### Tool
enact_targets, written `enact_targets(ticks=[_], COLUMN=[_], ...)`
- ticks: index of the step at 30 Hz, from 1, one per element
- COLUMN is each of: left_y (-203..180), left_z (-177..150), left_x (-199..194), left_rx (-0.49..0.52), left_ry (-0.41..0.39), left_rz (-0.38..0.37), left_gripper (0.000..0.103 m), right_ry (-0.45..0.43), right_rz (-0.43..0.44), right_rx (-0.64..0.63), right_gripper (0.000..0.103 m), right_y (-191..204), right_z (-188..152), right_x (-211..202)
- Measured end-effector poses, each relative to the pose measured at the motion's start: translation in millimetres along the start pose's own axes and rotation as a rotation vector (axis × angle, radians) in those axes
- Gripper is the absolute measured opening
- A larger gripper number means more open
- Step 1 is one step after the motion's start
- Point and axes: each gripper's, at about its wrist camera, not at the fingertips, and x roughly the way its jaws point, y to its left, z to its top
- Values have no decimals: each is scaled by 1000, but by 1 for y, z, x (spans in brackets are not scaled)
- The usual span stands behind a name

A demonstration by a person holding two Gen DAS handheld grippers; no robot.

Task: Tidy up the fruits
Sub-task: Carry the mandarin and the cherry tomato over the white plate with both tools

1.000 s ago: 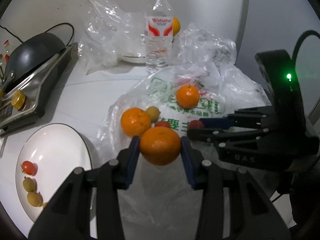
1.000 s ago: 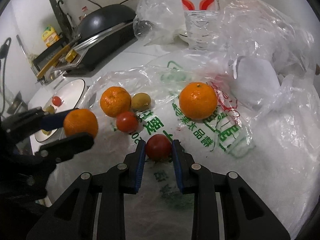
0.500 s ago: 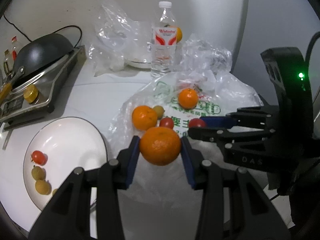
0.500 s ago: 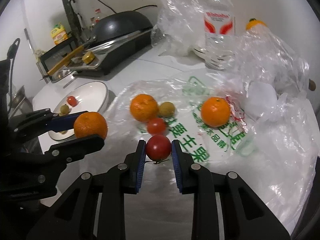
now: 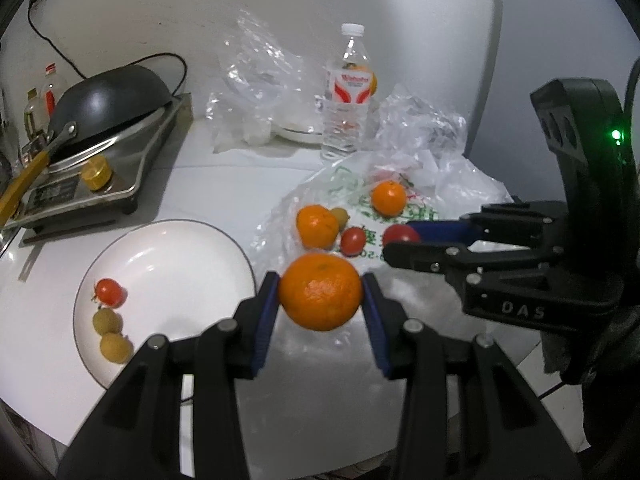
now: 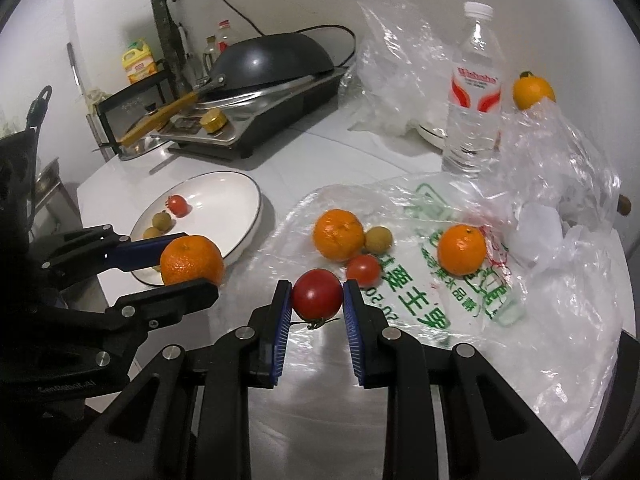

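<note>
Between your left gripper's [image 5: 320, 294] blue pads sits an orange [image 5: 320, 291], pinched at its widest part and carried clear of the counter, w/ the white plate [image 5: 172, 248] just to its left. Your right gripper [image 6: 317, 295] pinches a red tomato [image 6: 317, 294], jaws nearly together, stem hanging below, above the printed plastic bag [image 6: 460, 320]. On that plate lie a small tomato [image 5: 109, 291] and two small yellow-brown fruits [image 5: 107, 320], all bunched at the left rim, so the middle and right are bare; aim the orange there, I'd say, so it doesn't roll onto the small ones. Bring it low over the plate before spreading the jaws, since round fruit will likely roll if dropped. Go easy on the tomato, soft skin; don't squeeze harder. Keep the two grippers apart on approach, left in first, right after, so they don't bump over the plate. Two oranges [image 6: 338, 234], a tomato [image 6: 363, 270] & one small fruit are left on the bag.
</note>
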Motion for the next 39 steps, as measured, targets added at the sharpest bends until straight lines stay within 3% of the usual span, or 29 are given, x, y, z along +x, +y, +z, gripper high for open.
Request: enact_targets(ticks=[23, 39], left_y=[56, 93], left_z=[-20, -23], left_x=[-27, -21], left_rx=[-77, -108], left_ry=[-32, -18], left_rz=[47, 75], left_gripper=[42, 42], right_ry=[4, 30], right_rz=[8, 44], right_rx=[-93, -125], right_gripper=[28, 28], right_y=[51, 76], right_z=[25, 41], right_x=[7, 34])
